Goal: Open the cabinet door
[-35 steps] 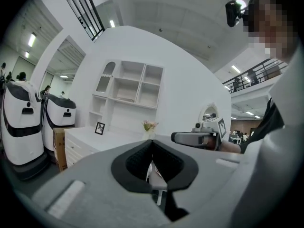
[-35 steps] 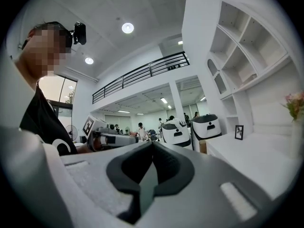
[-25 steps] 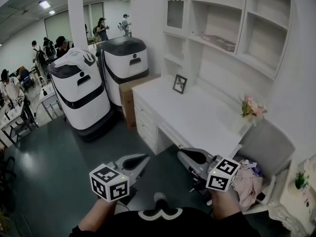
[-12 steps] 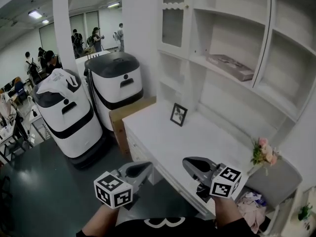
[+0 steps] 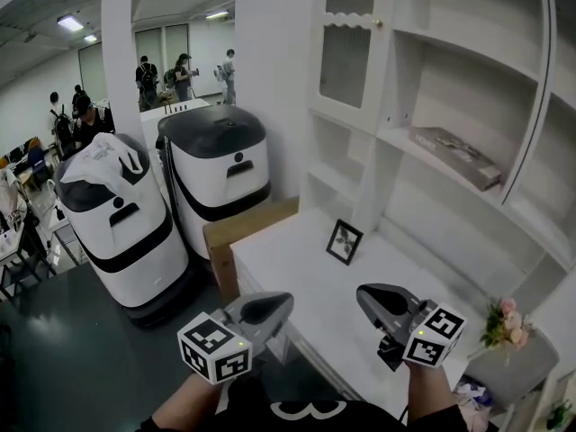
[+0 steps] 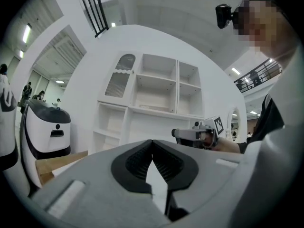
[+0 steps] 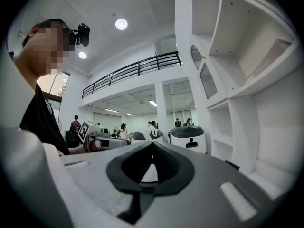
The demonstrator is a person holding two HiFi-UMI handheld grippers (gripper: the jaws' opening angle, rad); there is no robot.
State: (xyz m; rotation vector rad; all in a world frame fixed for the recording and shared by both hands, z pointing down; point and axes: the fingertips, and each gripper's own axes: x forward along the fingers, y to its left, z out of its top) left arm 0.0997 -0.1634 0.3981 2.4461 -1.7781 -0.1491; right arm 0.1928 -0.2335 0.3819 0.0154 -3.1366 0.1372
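- The cabinet door point(image 5: 346, 41), an arched panel of ribbed glass with a small knob at its right edge, is seen shut in the upper left bay of the white shelf unit point(image 5: 468, 79).
- It is set high above both grippers and well apart from them; they are held low over the near edge of the counter point(image 5: 306, 273).
- The left gripper point(image 5: 274, 306) is held level with its jaws closed together and nothing between them; in its own view the door is seen ahead, up and to the left.
- The right gripper point(image 5: 373, 297) is likewise closed and empty, beside the left one but not touching it.
- A small picture frame point(image 5: 344, 242) is stood on the counter below the door.
- Two white rounded machines point(image 5: 220, 174) and a cardboard box point(image 5: 247, 230) are placed left of the counter.
- People are seen in the far background.
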